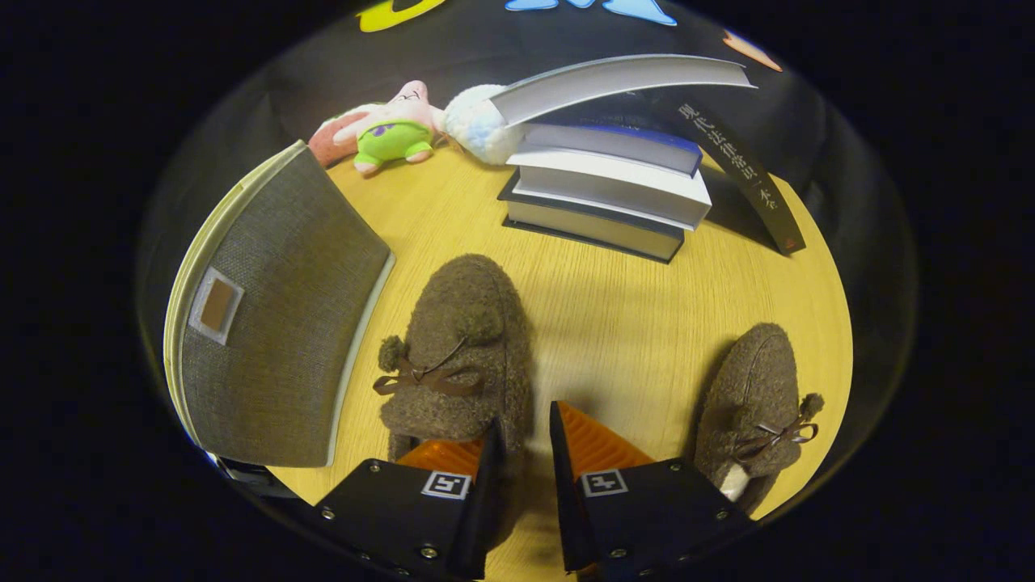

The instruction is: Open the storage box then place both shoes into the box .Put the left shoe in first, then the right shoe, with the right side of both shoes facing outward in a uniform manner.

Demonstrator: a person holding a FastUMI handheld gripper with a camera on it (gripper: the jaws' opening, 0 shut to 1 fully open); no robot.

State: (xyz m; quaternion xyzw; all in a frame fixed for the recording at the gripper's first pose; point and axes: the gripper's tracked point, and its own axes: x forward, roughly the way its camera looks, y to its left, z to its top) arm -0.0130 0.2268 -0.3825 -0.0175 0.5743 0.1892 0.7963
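Two brown fuzzy shoes with small bows lie on the wooden table. The nearer shoe points away from me, and my gripper straddles the right wall of its opening. The left finger is inside the shoe and the right finger is outside, both pressing on that wall. The second shoe rests to the right, beside the right finger. The grey fabric storage box, with a cream rim and a small label patch, stands just left of the held shoe. I cannot tell whether it is open.
A stack of books sits beyond the shoes, with the top book's cover raised. A dark book leans to its right. Two plush toys, one pink and green and one white, lie at the far edge.
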